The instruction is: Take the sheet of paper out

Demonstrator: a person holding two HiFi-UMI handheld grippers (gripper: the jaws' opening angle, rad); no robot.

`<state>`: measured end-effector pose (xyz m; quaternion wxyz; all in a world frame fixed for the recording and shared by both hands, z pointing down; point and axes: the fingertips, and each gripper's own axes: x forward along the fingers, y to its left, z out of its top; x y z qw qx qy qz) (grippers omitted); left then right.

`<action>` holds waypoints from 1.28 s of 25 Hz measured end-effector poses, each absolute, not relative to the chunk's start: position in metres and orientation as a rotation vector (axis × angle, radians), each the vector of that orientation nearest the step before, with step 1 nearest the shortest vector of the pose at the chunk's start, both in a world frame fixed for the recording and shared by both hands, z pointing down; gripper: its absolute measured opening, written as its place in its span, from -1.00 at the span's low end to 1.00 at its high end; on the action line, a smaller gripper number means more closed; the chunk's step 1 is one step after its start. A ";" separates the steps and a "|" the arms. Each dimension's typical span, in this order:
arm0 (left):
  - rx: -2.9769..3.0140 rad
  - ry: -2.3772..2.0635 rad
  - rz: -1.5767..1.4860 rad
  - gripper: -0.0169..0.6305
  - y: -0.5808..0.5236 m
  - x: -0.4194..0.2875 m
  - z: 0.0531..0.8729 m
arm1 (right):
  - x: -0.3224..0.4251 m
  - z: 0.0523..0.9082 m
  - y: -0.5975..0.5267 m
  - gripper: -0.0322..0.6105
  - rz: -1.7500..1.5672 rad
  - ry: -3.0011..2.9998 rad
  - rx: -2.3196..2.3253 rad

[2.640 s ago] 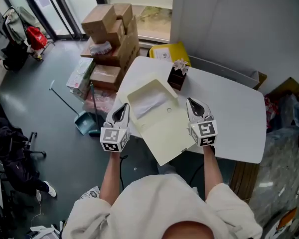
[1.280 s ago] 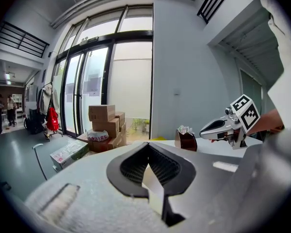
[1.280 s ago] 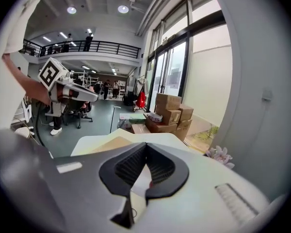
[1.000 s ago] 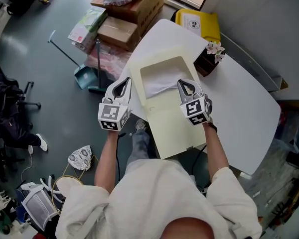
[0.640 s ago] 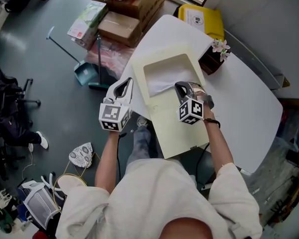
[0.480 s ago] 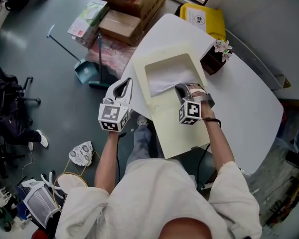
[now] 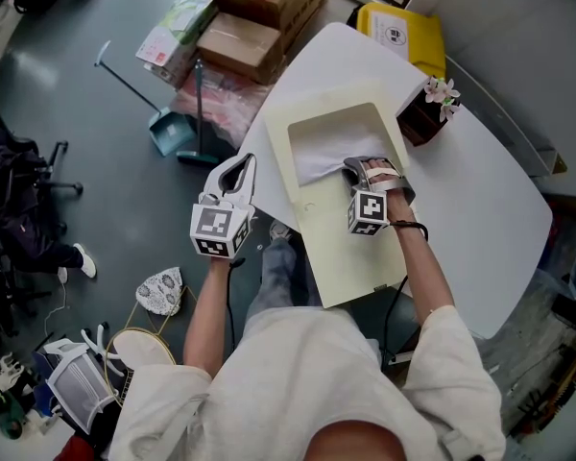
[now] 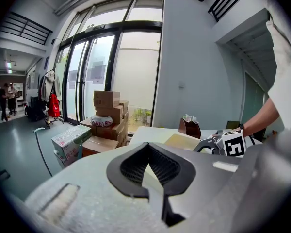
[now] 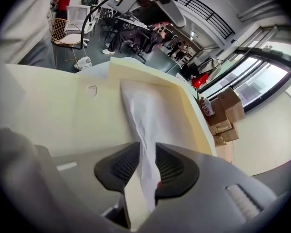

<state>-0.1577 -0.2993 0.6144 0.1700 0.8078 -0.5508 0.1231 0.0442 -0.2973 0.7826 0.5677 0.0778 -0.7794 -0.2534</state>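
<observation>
A cream box (image 7: 344,253) lies open on the white table (image 7: 480,209), and its recessed half holds a white sheet of paper (image 7: 319,164). My right gripper (image 7: 353,168) is at the sheet's near right edge. In the right gripper view the paper (image 9: 144,113) rises in a crumpled fold and runs between the pads of the right gripper (image 9: 145,155), which is shut on it. My left gripper (image 7: 238,164) hangs off the table's left edge, apart from the box. It is shut with nothing in it, as the left gripper view (image 8: 148,150) shows.
A brown flower pot (image 7: 426,113) stands on the table just past the box. Off the table are a yellow bin (image 7: 403,29), stacked cardboard boxes (image 7: 259,22) and a dustpan (image 7: 171,133). A seated person (image 7: 19,229) is at far left.
My right gripper moved from beside the box onto the paper's near edge and closed on it, and the paper has bunched there. The left gripper stayed at the table's left edge.
</observation>
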 end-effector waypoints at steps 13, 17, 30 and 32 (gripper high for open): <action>2.280 -1.585 0.354 -0.94 -0.298 -0.168 0.615 | 0.044 0.799 -0.306 -0.61 -0.534 -1.817 0.130; 2.280 -1.587 0.352 -0.94 -0.297 -0.168 0.615 | 0.044 0.803 -0.300 -0.81 -0.503 -1.827 0.113; 2.305 -1.576 0.350 -0.94 -0.294 -0.162 0.608 | 0.045 0.790 -0.296 -0.89 -0.486 -1.854 0.176; 2.317 -1.569 0.347 -0.94 -0.294 -0.159 0.605 | 0.046 0.785 -0.293 -0.89 -0.492 -1.858 0.191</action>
